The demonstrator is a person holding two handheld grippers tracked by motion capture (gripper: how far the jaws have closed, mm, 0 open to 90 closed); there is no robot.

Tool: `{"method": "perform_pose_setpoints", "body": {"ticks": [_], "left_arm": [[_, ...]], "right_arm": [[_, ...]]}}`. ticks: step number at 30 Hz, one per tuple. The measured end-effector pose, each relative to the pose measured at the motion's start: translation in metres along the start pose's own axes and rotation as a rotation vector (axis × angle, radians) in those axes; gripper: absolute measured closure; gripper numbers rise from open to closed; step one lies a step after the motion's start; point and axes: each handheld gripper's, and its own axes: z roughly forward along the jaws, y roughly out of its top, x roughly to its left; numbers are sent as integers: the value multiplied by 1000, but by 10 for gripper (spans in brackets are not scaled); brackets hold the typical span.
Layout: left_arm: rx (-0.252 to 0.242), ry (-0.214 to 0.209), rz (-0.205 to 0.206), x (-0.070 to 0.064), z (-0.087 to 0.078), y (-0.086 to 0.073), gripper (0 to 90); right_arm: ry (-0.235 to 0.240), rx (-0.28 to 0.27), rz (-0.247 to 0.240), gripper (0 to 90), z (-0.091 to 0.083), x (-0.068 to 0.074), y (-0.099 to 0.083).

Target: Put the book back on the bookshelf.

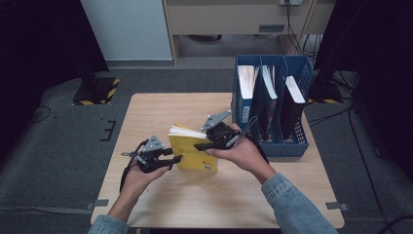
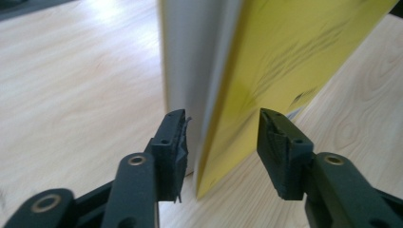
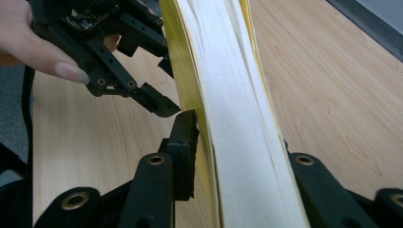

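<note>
A yellow book (image 1: 193, 152) stands up on the wooden worktop (image 1: 160, 109), near the front middle. The right hand-held gripper (image 1: 210, 144) squeezes the book's top edge, with one jaw on each side of the pages. The left hand-held gripper (image 1: 176, 158) is wide open at the book's left corner; the yellow cover sits between its jaws, not pinched. A blue file rack (image 1: 271, 100) with books stands just behind.
</note>
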Motion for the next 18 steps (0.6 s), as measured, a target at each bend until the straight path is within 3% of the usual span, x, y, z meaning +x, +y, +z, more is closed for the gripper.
{"method": "perform_pose_setpoints", "body": {"ticks": [2, 4, 6, 11, 18], "left_arm": [[27, 44, 27, 2, -1, -5, 515], [45, 68, 27, 7, -2, -10, 498], [51, 77, 7, 11, -1, -14, 490], [103, 118, 37, 13, 4, -21, 446], [142, 147, 42, 17, 7, -24, 363]], "right_arm": [[4, -5, 3, 675, 0, 1, -1], [4, -14, 9, 680, 0, 1, -3], [7, -19, 13, 687, 0, 0, -5], [13, -28, 26, 717, 0, -2, -6], [8, -29, 50, 740, 2, -4, -6]]}}
